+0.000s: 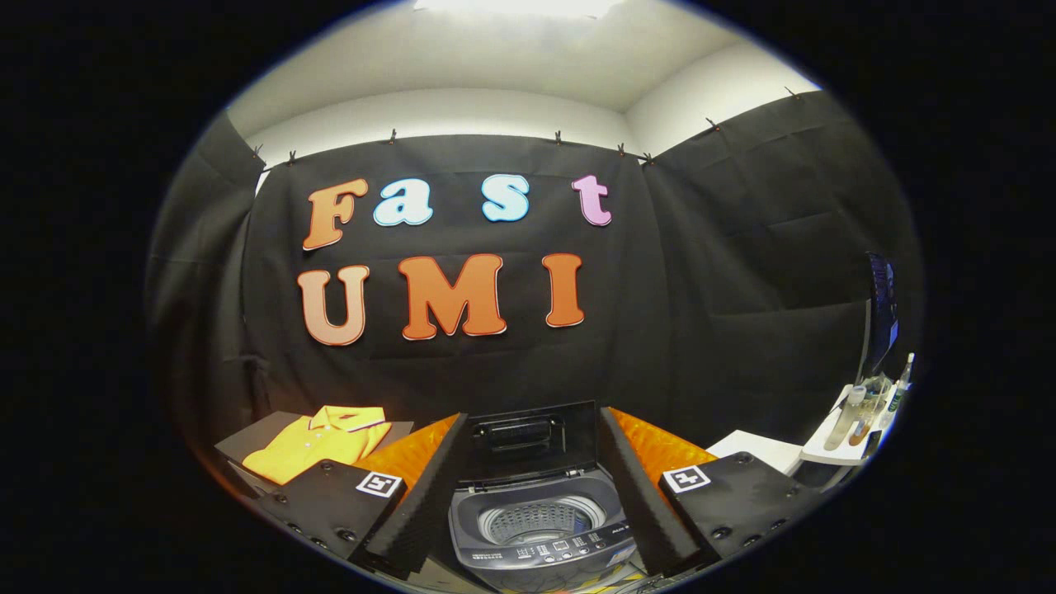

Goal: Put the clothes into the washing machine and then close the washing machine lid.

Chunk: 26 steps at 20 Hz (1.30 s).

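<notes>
Furthest left, a folded yellow polo shirt lies flat on a dark board, well apart from the gripper and off to the left of its left finger; nothing holds it, so the first step of the task appears not yet begun. The fingers are spread wide with nothing between them but the view ahead. Framed in that gap sits the small washing machine, its lid raised upright at the back and its drum open and seemingly empty. To the right, a white table and a shelf of bottles stand aside. Judging from this, loading the shirt and closing the lid both remain.
</notes>
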Tool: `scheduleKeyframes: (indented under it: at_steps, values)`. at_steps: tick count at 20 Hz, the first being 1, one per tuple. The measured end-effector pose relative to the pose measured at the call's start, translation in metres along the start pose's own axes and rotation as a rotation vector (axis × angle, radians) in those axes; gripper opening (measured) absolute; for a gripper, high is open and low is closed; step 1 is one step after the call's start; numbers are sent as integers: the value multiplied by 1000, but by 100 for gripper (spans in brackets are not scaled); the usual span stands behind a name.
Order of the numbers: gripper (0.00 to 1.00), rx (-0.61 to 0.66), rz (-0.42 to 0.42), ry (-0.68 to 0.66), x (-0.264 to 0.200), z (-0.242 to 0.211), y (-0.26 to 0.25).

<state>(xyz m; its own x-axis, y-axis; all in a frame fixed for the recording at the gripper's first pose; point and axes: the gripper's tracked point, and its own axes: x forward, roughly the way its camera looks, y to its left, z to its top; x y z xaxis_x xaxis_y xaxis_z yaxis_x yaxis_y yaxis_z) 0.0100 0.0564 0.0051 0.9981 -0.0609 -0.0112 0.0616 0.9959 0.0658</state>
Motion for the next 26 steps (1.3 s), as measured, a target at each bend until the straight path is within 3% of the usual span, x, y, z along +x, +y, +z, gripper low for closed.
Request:
scheduleKeyframes:
  at_steps: [8,11,17,23,26]
  values:
    - [99,-1,15,-8,-9,2,10]
    - [99,48,58,-1,-12,4,31]
    - [98,43,205,25,14,19,106]
    - [98,96,434,227,53,-2,228]
    - [98,122,561,257,67,2,292]
